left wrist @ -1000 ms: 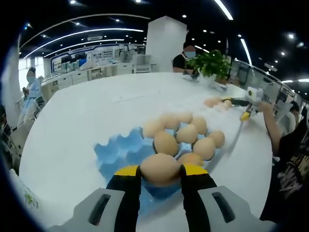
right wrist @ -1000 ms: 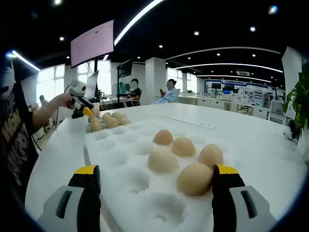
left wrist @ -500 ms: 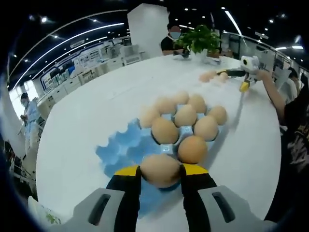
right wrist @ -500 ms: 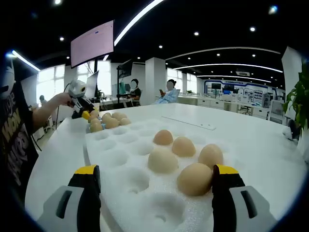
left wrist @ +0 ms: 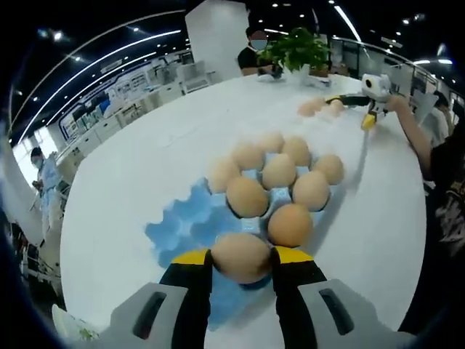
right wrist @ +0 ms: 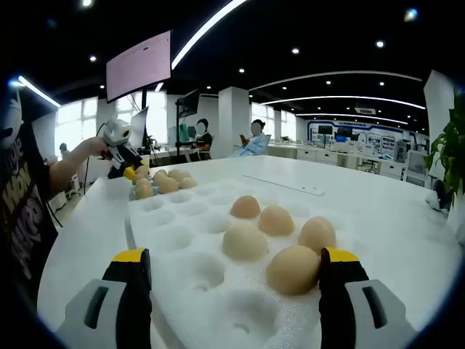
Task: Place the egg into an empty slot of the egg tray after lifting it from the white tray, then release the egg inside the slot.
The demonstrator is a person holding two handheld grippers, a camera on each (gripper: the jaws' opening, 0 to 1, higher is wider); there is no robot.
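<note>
In the left gripper view my left gripper point(left wrist: 242, 260) is shut on a brown egg point(left wrist: 241, 256) just above the near end of the blue egg tray point(left wrist: 190, 222). That tray holds several eggs point(left wrist: 247, 196) on its right side, with bare slots on its left. In the right gripper view my right gripper point(right wrist: 229, 270) is open over the white foam tray point(right wrist: 190, 240), an egg point(right wrist: 293, 269) lying next to its right finger. Several more eggs point(right wrist: 245, 241) sit in the foam slots. The left gripper point(right wrist: 120, 156) appears far left over the blue tray's eggs point(right wrist: 164, 183).
The white table point(left wrist: 138, 167) spreads wide around both trays. A potted plant point(left wrist: 294, 51) and a seated person point(left wrist: 256, 52) are at its far end. The right gripper point(left wrist: 369, 91), held by a hand, hovers at the table's far right. People sit in the background point(right wrist: 254, 138).
The left gripper view has tilted and shifted slightly over the blue tray, the egg still held. The right gripper has stayed where it was.
</note>
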